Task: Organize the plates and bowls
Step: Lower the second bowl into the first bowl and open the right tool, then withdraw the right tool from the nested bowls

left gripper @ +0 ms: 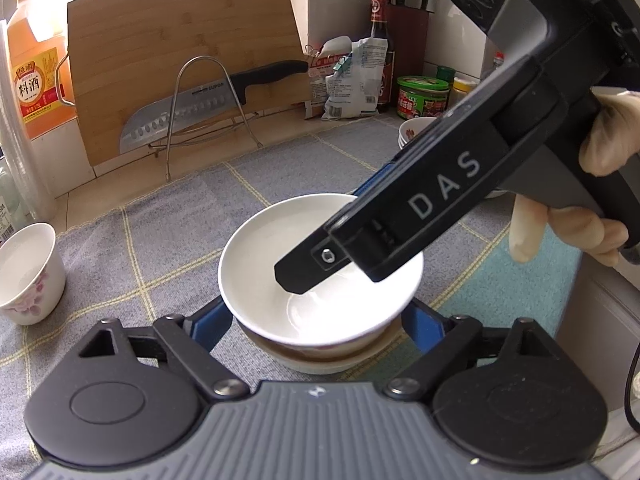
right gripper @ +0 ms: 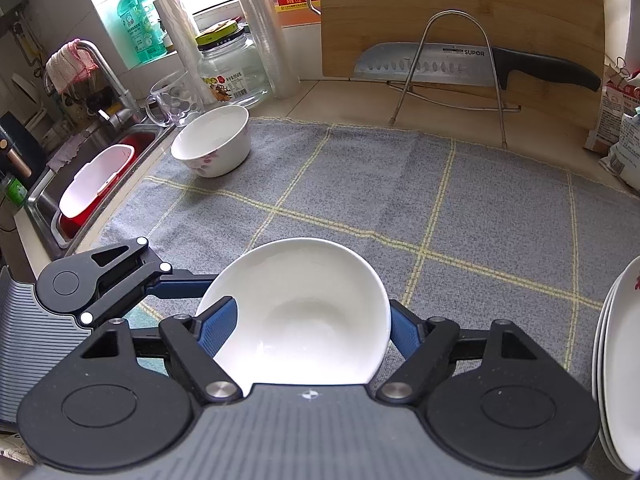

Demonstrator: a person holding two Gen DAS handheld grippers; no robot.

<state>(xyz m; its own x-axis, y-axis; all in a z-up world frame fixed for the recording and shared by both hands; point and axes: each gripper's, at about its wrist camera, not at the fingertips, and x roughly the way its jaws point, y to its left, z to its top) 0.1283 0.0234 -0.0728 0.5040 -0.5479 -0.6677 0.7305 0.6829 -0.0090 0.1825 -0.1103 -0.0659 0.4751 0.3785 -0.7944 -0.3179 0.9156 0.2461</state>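
A white bowl point(left gripper: 280, 264) sits nested in another bowl point(left gripper: 320, 362) on the grey checked mat point(left gripper: 168, 232). My left gripper point(left gripper: 316, 320) has its blue fingers on either side of the lower bowl, open around it. My right gripper point(left gripper: 296, 276) reaches in from the upper right, one finger inside the top bowl. In the right wrist view the right gripper point(right gripper: 308, 328) has one blue finger point(right gripper: 218, 330) inside the white bowl point(right gripper: 300, 312) and the other outside its rim, gripping it. A flowered bowl point(right gripper: 214, 140) stands at the mat's far left, also seen in the left wrist view point(left gripper: 26, 272).
A stack of white plates point(right gripper: 618, 364) sits at the right edge. A cutting board point(left gripper: 180, 52) and knife point(left gripper: 192, 108) lean on a wire rack at the back. Bottles, jars and bags point(left gripper: 352, 76) line the wall. The sink point(right gripper: 92, 176) lies left.
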